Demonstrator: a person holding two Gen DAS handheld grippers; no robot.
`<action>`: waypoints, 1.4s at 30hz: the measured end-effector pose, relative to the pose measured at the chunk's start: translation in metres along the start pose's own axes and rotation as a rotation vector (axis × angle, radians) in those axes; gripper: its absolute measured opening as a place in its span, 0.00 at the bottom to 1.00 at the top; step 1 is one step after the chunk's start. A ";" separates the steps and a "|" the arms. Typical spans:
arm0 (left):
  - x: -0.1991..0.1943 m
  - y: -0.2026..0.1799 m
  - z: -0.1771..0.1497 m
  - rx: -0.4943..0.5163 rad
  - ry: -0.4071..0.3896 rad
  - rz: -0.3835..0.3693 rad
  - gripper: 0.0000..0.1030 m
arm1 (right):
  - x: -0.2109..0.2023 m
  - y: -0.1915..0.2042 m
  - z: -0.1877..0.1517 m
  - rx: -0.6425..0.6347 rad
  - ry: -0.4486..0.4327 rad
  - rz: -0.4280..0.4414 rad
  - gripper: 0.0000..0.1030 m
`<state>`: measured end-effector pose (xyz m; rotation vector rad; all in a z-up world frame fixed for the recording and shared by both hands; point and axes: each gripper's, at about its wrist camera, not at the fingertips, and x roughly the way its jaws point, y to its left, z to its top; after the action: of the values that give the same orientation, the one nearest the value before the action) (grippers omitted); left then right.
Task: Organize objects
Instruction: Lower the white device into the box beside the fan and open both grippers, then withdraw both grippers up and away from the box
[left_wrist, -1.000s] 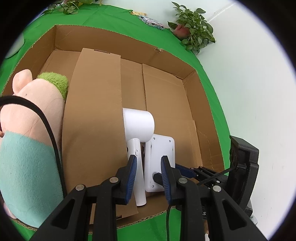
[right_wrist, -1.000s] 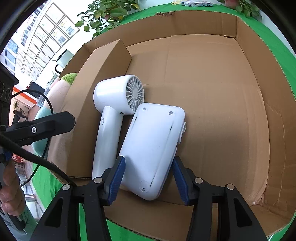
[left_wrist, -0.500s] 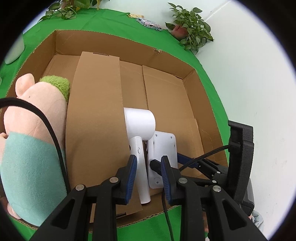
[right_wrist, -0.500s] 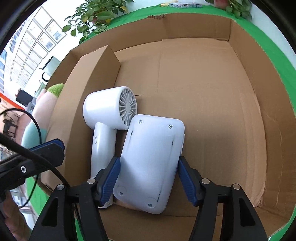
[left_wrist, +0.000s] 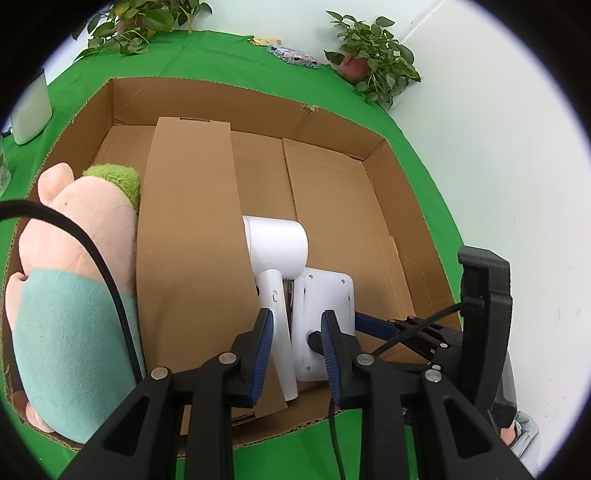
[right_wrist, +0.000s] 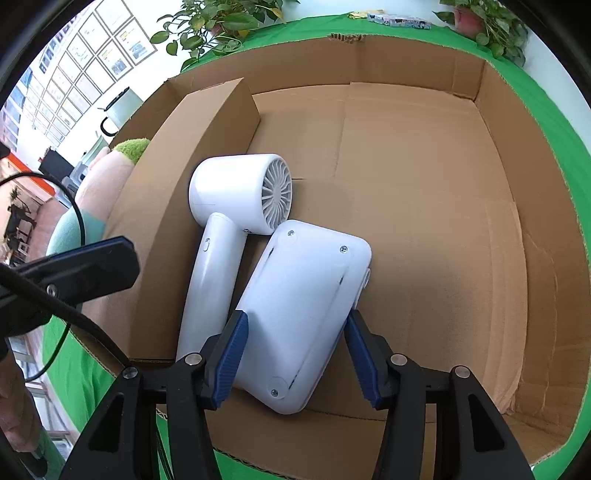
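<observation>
A white hair dryer (right_wrist: 236, 206) lies in the right compartment of a big cardboard box (right_wrist: 424, 155), against the cardboard divider (right_wrist: 184, 155). A white flat device (right_wrist: 303, 306) lies beside it. My right gripper (right_wrist: 295, 354) has its jaws spread around the near end of the flat device. My left gripper (left_wrist: 295, 347) hovers above the box's near edge, jaws apart, empty, over the dryer's handle (left_wrist: 277, 317) and the flat device (left_wrist: 321, 314). A pink and teal plush toy (left_wrist: 70, 280) fills the left compartment.
The box sits on a green cloth (left_wrist: 221, 55). Potted plants (left_wrist: 373, 62) and a small patterned packet (left_wrist: 291, 55) stand at the back. A white container (left_wrist: 31, 110) is at the far left. A black cable (left_wrist: 92, 258) crosses the plush.
The right gripper has pulled back a little and its jaws have widened around the flat device. The left gripper has risen and drawn back slightly.
</observation>
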<state>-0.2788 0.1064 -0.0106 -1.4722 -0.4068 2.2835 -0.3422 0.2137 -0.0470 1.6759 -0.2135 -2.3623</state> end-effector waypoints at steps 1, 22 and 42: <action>-0.001 -0.001 0.000 0.007 -0.006 0.008 0.24 | -0.001 -0.003 -0.001 0.013 0.000 0.005 0.51; -0.087 -0.085 -0.091 0.297 -0.580 0.346 0.80 | -0.134 0.027 -0.123 -0.039 -0.516 -0.276 0.99; -0.081 -0.115 -0.130 0.316 -0.588 0.330 0.80 | -0.170 -0.013 -0.176 0.010 -0.569 -0.314 0.99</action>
<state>-0.1106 0.1734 0.0526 -0.7384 0.0562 2.8664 -0.1244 0.2755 0.0456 1.0581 -0.0568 -3.0333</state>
